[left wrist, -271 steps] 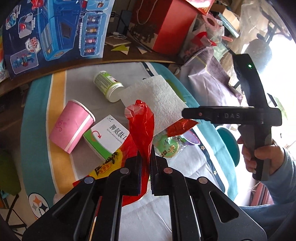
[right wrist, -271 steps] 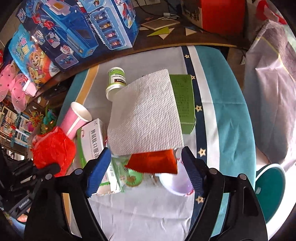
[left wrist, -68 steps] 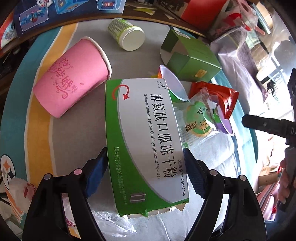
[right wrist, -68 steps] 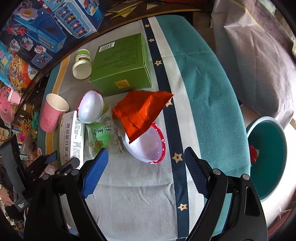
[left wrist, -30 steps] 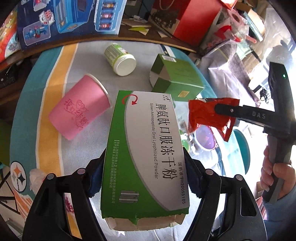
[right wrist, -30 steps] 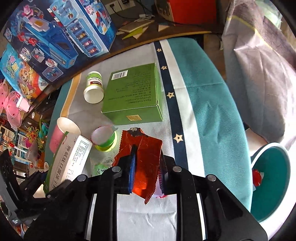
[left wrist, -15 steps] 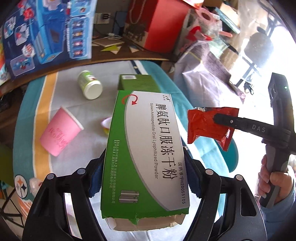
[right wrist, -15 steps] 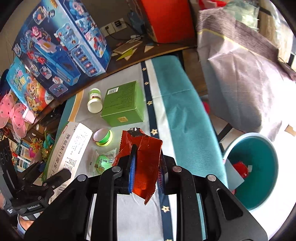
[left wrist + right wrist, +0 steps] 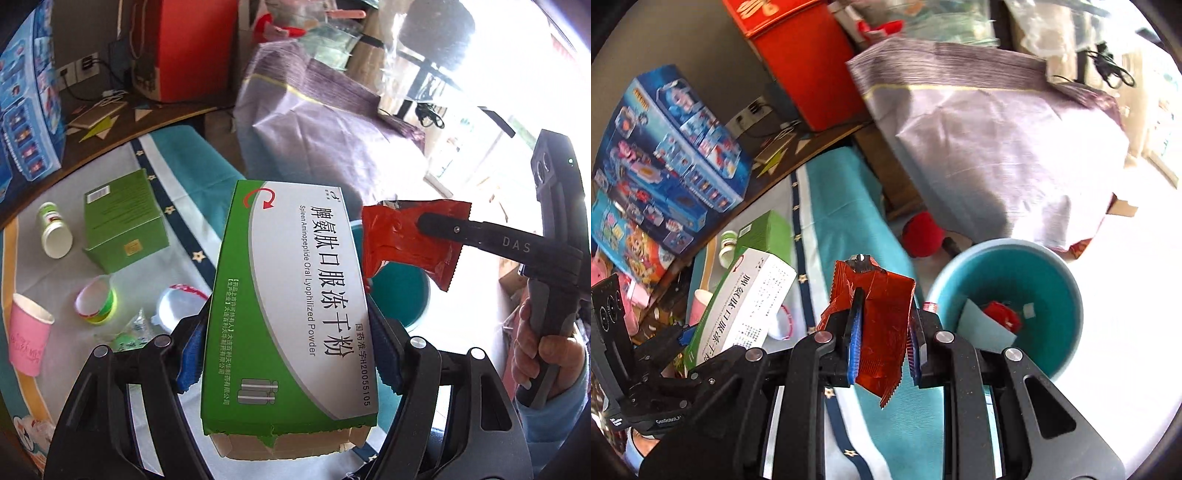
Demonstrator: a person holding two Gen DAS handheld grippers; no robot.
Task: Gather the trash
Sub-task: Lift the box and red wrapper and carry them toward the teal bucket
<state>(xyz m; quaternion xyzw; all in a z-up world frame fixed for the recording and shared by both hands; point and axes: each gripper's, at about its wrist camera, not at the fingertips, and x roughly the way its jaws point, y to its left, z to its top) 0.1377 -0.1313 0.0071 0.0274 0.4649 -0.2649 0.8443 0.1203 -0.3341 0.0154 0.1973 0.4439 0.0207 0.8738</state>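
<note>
Both grippers (clamped on medicine box (image 9: 291,306) and red wrapper (image 9: 882,325)) now nearer teal bin (image 9: 1067,284).

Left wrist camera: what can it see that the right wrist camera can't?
Only the left wrist view shows the purple-rimmed cup and the green candy packet on the table. Only the right wrist view shows inside the teal bin, with red trash, and a red ball on the floor. Both show the medicine box in the left gripper and the red wrapper in the right gripper.
</note>
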